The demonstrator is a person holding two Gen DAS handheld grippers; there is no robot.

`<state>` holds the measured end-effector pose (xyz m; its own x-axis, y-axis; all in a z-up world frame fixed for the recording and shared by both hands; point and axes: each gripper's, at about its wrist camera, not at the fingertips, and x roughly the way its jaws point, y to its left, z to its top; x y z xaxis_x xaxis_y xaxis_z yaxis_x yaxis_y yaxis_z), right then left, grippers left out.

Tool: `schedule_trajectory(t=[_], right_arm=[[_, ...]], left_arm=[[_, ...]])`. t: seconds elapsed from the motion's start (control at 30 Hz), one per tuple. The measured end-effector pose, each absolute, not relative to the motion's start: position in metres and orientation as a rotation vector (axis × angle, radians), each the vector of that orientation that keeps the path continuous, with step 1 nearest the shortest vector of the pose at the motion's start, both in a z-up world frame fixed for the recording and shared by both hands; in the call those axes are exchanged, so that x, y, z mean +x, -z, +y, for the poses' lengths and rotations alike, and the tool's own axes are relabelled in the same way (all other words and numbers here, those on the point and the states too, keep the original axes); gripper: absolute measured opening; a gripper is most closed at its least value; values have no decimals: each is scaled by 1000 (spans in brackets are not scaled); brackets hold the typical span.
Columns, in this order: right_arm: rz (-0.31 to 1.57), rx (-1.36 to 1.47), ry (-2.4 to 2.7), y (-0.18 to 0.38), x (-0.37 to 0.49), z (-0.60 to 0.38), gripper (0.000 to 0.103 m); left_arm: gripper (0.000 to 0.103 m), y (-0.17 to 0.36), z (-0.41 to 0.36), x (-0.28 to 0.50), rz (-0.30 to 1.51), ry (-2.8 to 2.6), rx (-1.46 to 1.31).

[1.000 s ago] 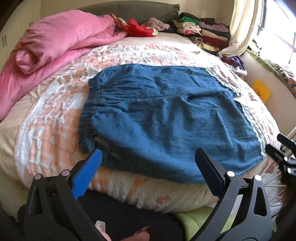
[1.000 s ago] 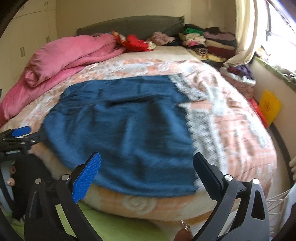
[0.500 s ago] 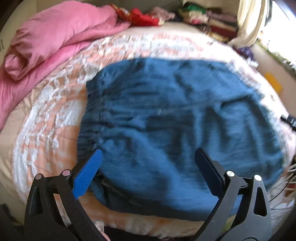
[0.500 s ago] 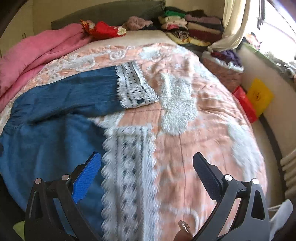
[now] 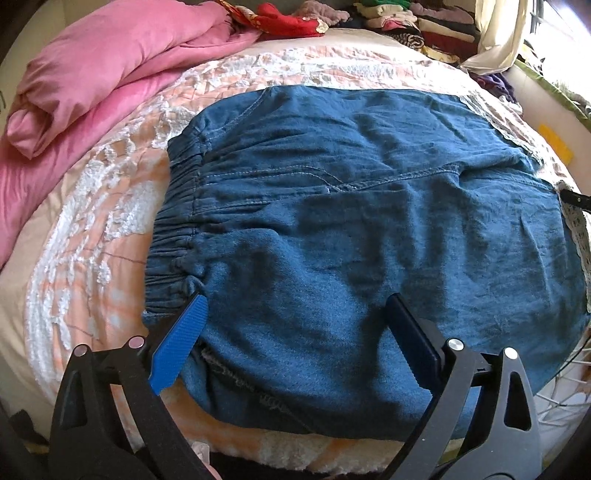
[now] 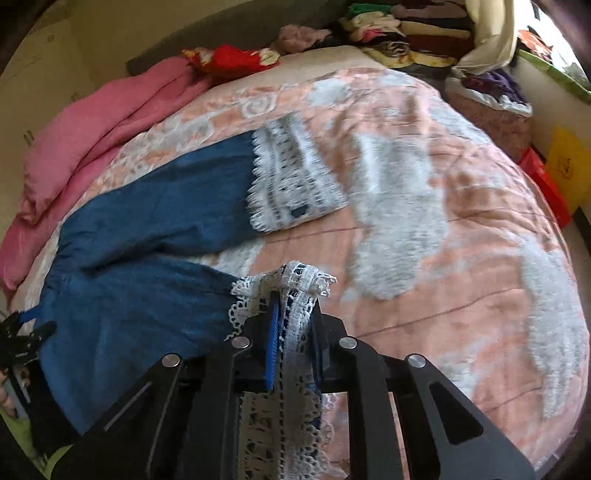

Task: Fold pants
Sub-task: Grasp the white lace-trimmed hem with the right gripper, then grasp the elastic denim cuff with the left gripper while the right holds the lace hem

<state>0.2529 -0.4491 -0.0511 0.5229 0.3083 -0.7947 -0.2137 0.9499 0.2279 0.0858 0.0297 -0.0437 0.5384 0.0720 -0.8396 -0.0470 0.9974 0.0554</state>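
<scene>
Blue denim pants (image 5: 351, 229) with white lace cuffs lie flat on the peach bedspread (image 6: 461, 280), waistband to the left. My left gripper (image 5: 295, 301) is open just above the near waist corner, with denim under both fingers. In the right wrist view the two legs spread apart, the far cuff (image 6: 291, 173) lying flat. My right gripper (image 6: 294, 301) is closing on the near leg's lace cuff (image 6: 303, 277); the lace is bunched between its pads and pinched. The left gripper (image 6: 22, 336) shows at the far left edge there.
A rolled pink duvet (image 5: 92, 74) lies along the bed's left side. Red cloth (image 6: 232, 59) and stacks of folded clothes (image 6: 406, 29) sit at the head. A yellow bag (image 6: 565, 162) stands beside the bed on the right.
My right gripper travelled right along the near leg to its lace cuff and went from wide open to pinching it. My left gripper dropped closer over the waist corner, still open.
</scene>
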Motion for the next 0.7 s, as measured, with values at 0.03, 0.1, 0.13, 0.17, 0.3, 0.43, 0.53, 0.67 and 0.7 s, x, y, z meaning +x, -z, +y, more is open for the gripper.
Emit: schedule_trajectory(t=[0.03, 0.1, 0.13, 0.17, 0.3, 0.43, 0.53, 0.67, 0.7], right_arm=[[974, 101, -289, 53, 254, -452, 13], [992, 72, -263, 59, 254, -449, 18], [996, 39, -243, 63, 254, -445, 20], [992, 9, -234, 65, 254, -441, 21], [974, -107, -144, 57, 254, -436, 57], [896, -132, -98, 25, 260, -429, 70], [821, -117, -156, -3, 265, -412, 83], [756, -79, -289, -33, 277, -374, 92], [746, -74, -326, -38, 281, -362, 94]], left_arm=[[90, 44, 30, 86, 1000, -70, 26], [90, 44, 28, 85, 1004, -72, 29], [90, 45, 28, 86, 1009, -73, 33], [90, 45, 28, 86, 1011, -73, 35], [90, 43, 29, 85, 996, -65, 24], [93, 30, 36, 79, 963, -17, -42], [93, 18, 43, 79, 937, 5, -89], [93, 1, 64, 87, 900, -4, -142], [93, -2, 70, 91, 899, -15, -144]])
